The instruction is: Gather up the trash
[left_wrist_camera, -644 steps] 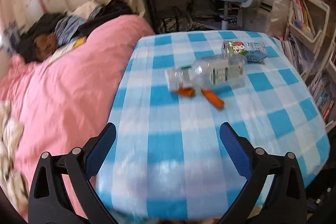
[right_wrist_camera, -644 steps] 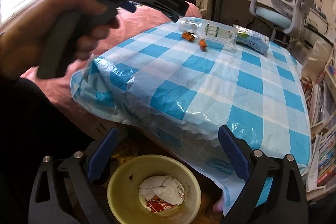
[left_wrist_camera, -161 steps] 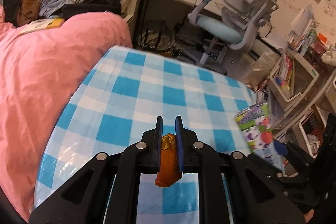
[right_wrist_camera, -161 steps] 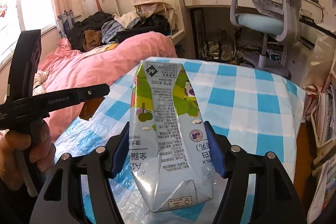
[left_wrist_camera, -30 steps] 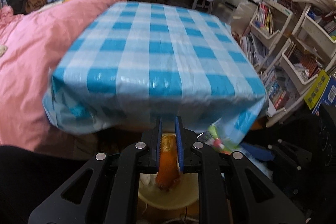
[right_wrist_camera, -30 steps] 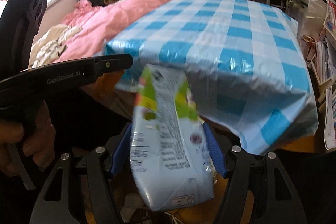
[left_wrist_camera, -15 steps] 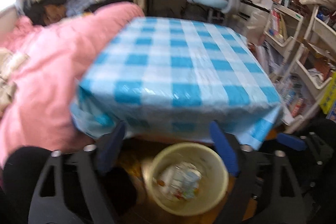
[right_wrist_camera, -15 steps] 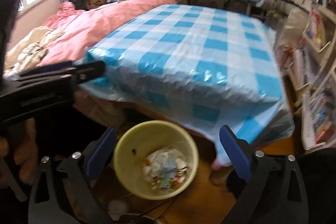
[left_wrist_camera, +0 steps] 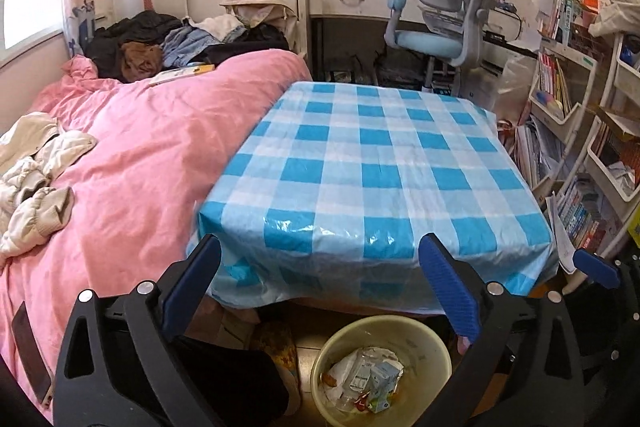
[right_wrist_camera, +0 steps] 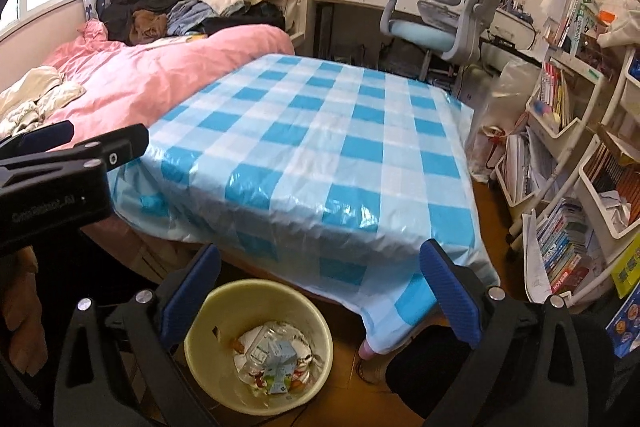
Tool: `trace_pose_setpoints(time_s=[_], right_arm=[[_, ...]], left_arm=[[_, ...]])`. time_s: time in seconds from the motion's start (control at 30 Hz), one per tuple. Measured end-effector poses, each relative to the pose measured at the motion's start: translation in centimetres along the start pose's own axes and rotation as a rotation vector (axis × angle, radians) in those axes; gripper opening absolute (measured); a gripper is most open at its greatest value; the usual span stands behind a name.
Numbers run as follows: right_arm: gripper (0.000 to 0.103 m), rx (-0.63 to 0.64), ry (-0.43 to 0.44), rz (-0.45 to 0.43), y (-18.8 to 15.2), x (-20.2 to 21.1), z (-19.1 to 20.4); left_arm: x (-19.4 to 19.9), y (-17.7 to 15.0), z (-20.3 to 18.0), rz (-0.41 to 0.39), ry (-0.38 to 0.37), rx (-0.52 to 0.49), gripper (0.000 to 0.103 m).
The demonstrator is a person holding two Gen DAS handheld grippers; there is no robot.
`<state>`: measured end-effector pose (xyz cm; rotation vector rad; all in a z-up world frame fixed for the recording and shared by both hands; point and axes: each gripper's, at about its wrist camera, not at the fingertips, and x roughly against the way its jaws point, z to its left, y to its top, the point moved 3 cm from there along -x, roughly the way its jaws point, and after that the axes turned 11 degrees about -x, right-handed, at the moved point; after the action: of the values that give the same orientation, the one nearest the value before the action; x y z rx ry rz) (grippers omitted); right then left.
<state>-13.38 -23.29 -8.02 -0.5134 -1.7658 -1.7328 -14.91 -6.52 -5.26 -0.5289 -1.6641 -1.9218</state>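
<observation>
- Left gripper and right gripper: jaws just spread wide, nothing between the blue pads.
- Trash — carton, clear bottle, scraps — lying inside the yellow bin on the floor, below the near edge of the checked table.
- Nothing visible on the tablecloth.
- To finish cleanly: lift straight up clear of the bin rim, scan the tabletop for leftovers, keep both tools apart.
</observation>
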Motion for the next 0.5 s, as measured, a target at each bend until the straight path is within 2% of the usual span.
trace_pose_setpoints(time_s=[0.5], right_arm=[[0.095,-0.008,-0.034,-0.072,1.5,1.8,0.8]], left_arm=[[1.3,1.1,0.4,-0.021,0.068,-0.012,0.096]])
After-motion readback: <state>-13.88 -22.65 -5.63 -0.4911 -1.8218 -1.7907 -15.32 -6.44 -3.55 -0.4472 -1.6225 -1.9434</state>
